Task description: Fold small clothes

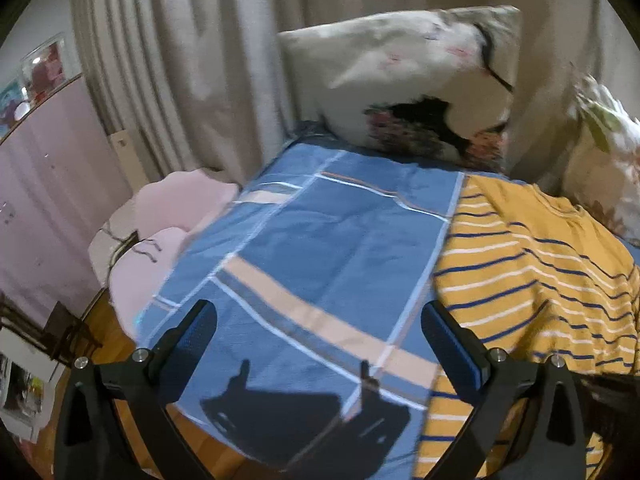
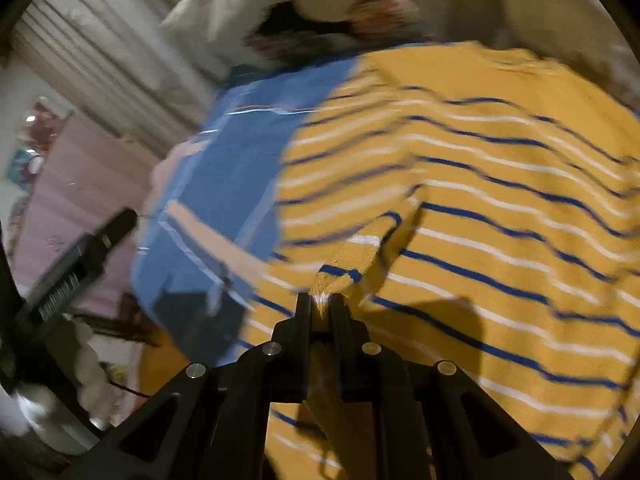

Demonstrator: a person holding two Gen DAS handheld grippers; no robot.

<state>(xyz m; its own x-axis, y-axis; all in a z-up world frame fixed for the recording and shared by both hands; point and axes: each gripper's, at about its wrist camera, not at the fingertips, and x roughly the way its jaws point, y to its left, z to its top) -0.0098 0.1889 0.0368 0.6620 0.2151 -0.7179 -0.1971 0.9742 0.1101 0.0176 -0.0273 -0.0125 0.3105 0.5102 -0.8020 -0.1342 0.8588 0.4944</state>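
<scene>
A yellow shirt with blue and white stripes (image 1: 532, 276) lies spread on the blue plaid bedsheet (image 1: 320, 240), at the right of the left wrist view. My left gripper (image 1: 320, 320) is open and empty, held above the sheet just left of the shirt's edge. In the right wrist view the shirt (image 2: 500, 200) fills most of the frame. My right gripper (image 2: 321, 300) is shut on a pinched fold of the shirt and holds it raised. The left gripper shows as a dark shape at the left of the right wrist view (image 2: 92, 248).
A floral pillow (image 1: 400, 80) lies at the head of the bed, another (image 1: 604, 160) at the right. Pink bedding (image 1: 168, 224) hangs off the left side. Beige curtains (image 1: 180, 60) and a pink wardrobe (image 1: 44, 200) stand behind. The wooden floor (image 1: 112, 336) lies below.
</scene>
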